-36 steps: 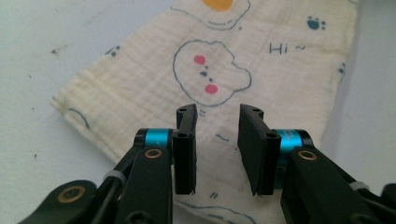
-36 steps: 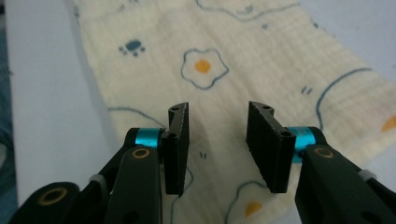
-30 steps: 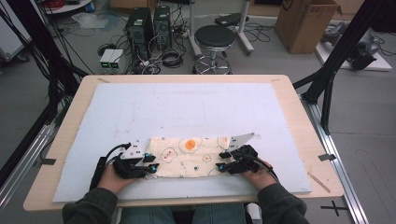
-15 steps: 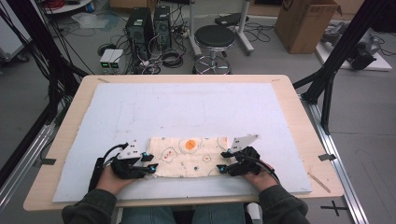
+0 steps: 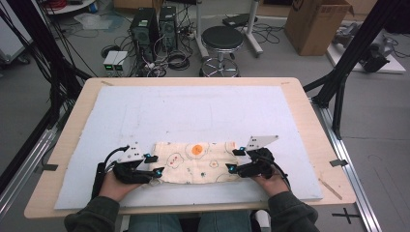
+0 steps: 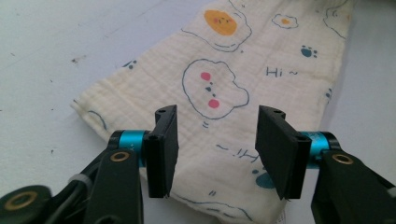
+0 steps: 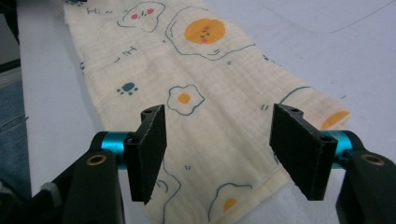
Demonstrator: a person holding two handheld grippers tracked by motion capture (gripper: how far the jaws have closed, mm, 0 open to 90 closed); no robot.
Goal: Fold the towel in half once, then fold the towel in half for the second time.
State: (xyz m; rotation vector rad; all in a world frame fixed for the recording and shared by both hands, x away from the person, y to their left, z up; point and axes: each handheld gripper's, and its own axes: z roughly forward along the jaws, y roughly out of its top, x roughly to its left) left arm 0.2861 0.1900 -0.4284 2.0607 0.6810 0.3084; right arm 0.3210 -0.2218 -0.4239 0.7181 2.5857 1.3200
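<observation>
A cream cloth [image 5: 198, 162] printed with fried eggs and bears lies folded into a long strip near the table's front edge. My left gripper [image 5: 153, 164] is at the strip's left end, open, its jaws spread over the cloth [image 6: 219, 98] with nothing pinched. My right gripper [image 5: 235, 160] is at the strip's right end, also open, jaws straddling the cloth [image 7: 205, 93] just above it. In both gripper views the fabric lies flat between the black fingers [image 6: 163, 149] [image 7: 149, 149].
A pale blue mat [image 5: 193, 111] covers most of the wooden table [image 5: 319, 130]. Beyond the far edge stand a black stool [image 5: 222, 41], computer towers [image 5: 154, 24] and a cardboard box [image 5: 314, 21]. Black frame legs rise at both sides.
Both grippers have stayed at the cloth's ends; the right one has shifted slightly, its grey plate a little lower and flatter than a second ago. The cloth has not moved.
</observation>
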